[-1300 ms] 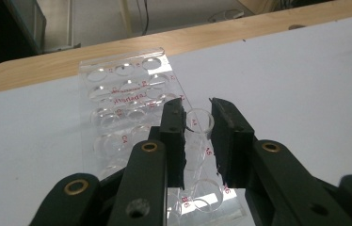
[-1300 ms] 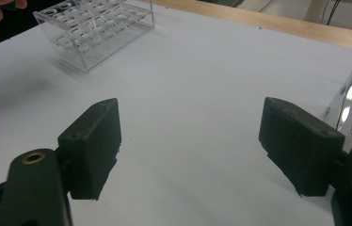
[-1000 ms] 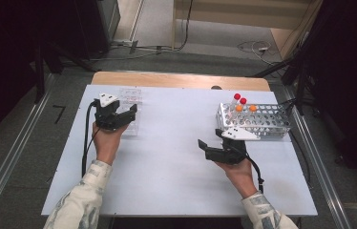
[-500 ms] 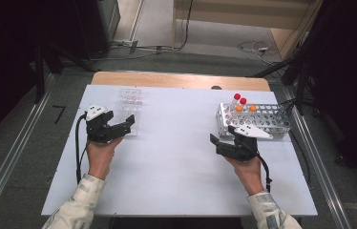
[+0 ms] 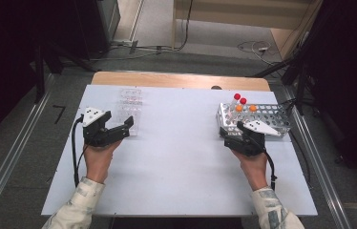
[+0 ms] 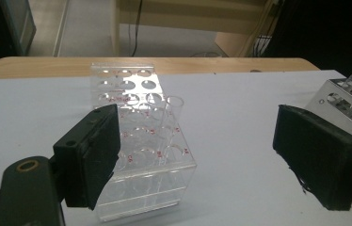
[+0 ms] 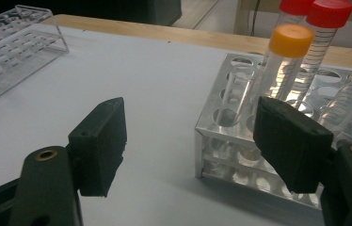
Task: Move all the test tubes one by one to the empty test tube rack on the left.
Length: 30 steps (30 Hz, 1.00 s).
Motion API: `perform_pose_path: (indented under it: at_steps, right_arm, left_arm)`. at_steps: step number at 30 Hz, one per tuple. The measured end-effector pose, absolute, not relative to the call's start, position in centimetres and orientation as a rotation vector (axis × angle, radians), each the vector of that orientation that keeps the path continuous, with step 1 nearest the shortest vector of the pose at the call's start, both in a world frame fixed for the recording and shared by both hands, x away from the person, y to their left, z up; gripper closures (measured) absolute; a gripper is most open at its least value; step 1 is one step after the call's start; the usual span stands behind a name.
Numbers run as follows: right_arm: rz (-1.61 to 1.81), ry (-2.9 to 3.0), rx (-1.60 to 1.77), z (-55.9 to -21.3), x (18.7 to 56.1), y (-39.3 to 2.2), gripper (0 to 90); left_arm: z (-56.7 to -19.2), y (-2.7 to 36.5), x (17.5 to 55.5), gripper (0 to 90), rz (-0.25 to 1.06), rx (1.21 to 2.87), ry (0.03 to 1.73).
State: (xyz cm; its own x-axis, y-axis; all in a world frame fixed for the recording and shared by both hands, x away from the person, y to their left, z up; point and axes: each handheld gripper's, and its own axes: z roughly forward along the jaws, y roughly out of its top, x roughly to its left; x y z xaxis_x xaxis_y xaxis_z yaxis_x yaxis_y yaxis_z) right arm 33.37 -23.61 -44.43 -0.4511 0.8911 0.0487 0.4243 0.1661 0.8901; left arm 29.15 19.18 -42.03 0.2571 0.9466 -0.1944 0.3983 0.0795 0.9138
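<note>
- The left gripper (image 5: 128, 128) sits near the worktop's (image 5: 181, 157) left edge, about midway down it, with its jaws pointing across toward the right edge.
- Its jaws stand wide apart, having just been opening, and nothing is between them.
- In the left gripper view the clear rack (image 6: 141, 141) stands just ahead of the left-hand jaw, which overlaps its near corner in the picture; whether they touch, I cannot tell.
- One clear tube (image 6: 172, 113) stands upright in that rack, in a hole on its right side.
- The clear rack stands in the back left part of the worktop, close to the left gripper's jaws and apart from the back edge.
- The right gripper (image 5: 230, 131) sits near the right edge, at the near left corner of the metal rack (image 5: 267, 115).
- Its jaws are apart, having just been closing a little, and no tube is clamped between them.
- In the right gripper view the right-hand jaw stands in front of the metal rack's near row, just below an orange-capped tube (image 7: 282, 61).
- Two red-capped tubes (image 7: 322, 33) stand behind it, and another orange-capped one stands further right.
- The metal rack stands by the right edge, well apart from the clear rack.
</note>
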Motion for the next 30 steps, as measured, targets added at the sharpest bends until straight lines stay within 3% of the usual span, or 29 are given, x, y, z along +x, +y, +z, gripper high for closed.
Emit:
perform_pose_path:
  at_steps: [7, 30]
  right_arm:
    - [1.2, 1.935, 1.257, -45.3, 35.1, -23.7, 30.2]
    - [1.202, 1.899, 1.292, -46.1, 37.4, -23.7, 69.8]
  left_arm:
    - [-42.1, 18.9, 29.3, 16.2, 0.679, 1.516, 1.308]
    - [-42.4, 18.4, 29.4, 16.7, 0.673, 1.528, 1.308]
